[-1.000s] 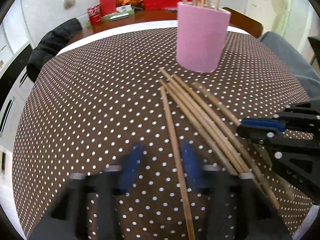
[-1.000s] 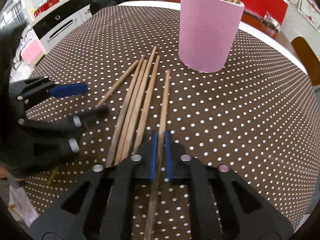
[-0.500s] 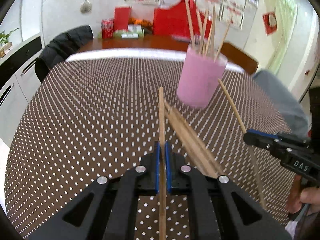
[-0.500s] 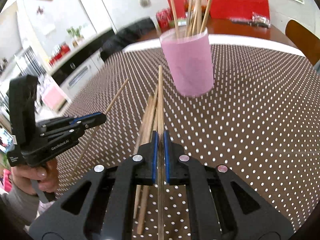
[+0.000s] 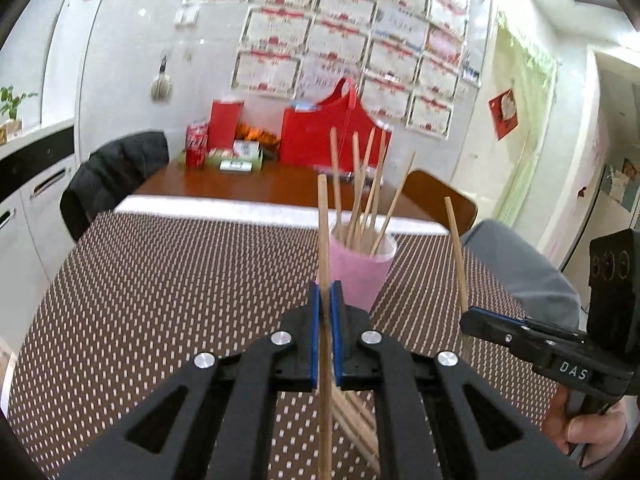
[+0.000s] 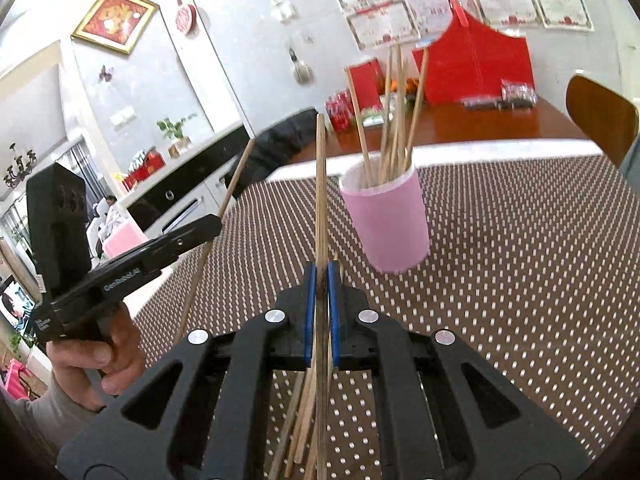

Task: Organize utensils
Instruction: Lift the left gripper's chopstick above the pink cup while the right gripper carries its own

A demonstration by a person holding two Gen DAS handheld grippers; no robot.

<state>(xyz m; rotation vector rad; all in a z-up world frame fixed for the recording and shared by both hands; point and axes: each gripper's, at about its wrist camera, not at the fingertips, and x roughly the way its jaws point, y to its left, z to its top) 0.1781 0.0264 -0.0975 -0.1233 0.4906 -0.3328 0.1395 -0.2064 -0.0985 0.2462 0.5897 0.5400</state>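
Note:
My left gripper (image 5: 325,292) is shut on a wooden chopstick (image 5: 322,216), held above the dotted tablecloth (image 5: 180,280) and pointing toward the pink cup (image 5: 360,276). The cup holds several upright chopsticks. My right gripper (image 6: 321,276) is shut on a second chopstick (image 6: 320,184), left of the pink cup (image 6: 388,224). Each view shows the other tool: the right gripper (image 5: 466,318) with its chopstick (image 5: 456,248), and the left gripper (image 6: 216,222) with its chopstick (image 6: 236,184). Several loose chopsticks (image 6: 300,412) lie on the cloth under the jaws.
A wooden chair (image 5: 436,196) stands behind the cup, and a black jacket (image 5: 116,176) hangs over a chair at the far left. Red bags and cans (image 5: 248,148) sit on the bare wood beyond the cloth. A grey fabric shape (image 5: 516,264) lies at the right edge.
The left gripper closed on a chopstick and lifted it off the cloth. The right gripper rose with its chopstick too. Both tilted up, so the cup now sits lower and farther in each view.

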